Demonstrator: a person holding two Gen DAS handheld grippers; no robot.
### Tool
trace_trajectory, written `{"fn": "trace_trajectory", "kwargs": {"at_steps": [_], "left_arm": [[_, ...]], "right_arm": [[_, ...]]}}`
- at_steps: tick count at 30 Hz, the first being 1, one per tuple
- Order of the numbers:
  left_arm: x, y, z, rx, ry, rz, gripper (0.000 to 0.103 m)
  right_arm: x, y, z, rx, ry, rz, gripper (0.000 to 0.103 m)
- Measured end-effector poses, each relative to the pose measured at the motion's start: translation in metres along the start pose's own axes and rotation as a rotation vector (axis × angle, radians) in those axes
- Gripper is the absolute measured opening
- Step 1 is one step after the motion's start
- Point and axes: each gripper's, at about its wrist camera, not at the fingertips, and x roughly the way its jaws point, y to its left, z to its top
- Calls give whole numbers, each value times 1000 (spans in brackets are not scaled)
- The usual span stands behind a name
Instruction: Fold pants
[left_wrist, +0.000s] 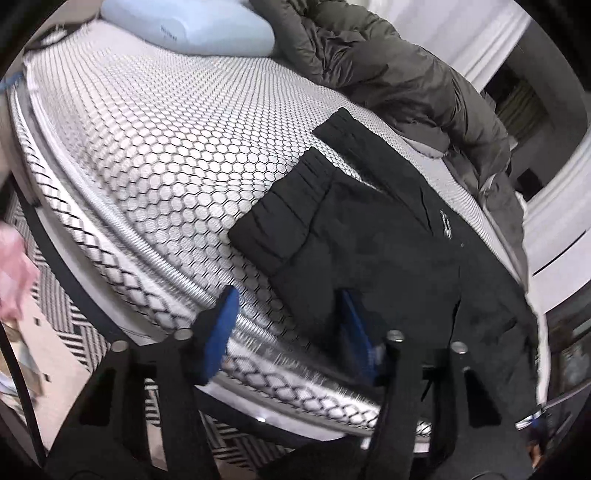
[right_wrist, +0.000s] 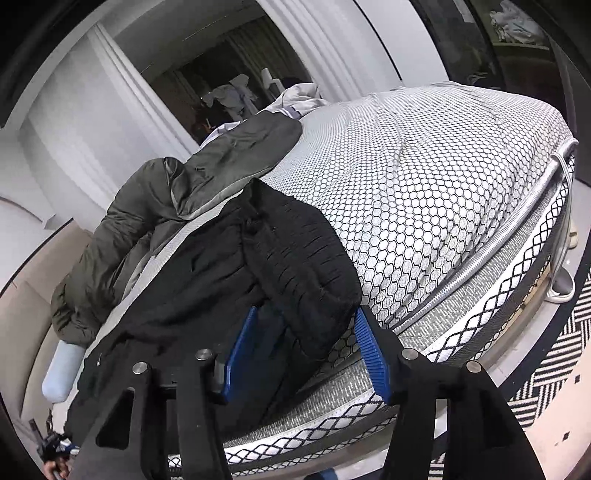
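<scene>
Black pants lie on a mattress with a white and black honeycomb cover. The ribbed cuffs point toward the bed's middle. My left gripper is open near the bed's edge, its right finger against the pants' near edge, its left finger over bare mattress. In the right wrist view the pants lie bunched at the bed's edge, a ribbed part uppermost. My right gripper is open with the ribbed fabric's near end between its blue pads, not clamped.
A dark olive puffer jacket lies along the bed's far side, also in the right wrist view. A pale blue pillow sits at the head. A black and white patterned rug covers the floor.
</scene>
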Motion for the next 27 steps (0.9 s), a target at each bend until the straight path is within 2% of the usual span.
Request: {"fn": "trace_trajectory", "kwargs": {"at_steps": [2,8,13,16,17,18,21,23,27], "left_arm": [[5,-1,6,-16,-4,-19,40],[-1,-6,9,-11,-33,15,24],[-20,-19,8,55,-73,33,12],[-19,-25,12,66,-67,20,9],[-17,-26,14,58,-60,17,9],[-13,-25,16,42,-49,13,9],[-3,-18,23,-13,-33,0,8],[0,-17,24,-27,-40,-17,6],[-7,-17,23,-16,-62,-21,2]], "right_arm": [[2,-1,-2,-1,20,0,56],[4,-5,-11,3,51,-6,56],[10,-2,-11,-23,66,-13,56],[18,4,-8,-41,74,-19,55],[21,5,-7,-45,78,-16,52],[23,7,-7,-53,78,-25,39],[25,10,-6,-66,69,-43,16],[20,7,-5,-49,54,-20,11],[6,-6,-4,20,41,73,11]]}}
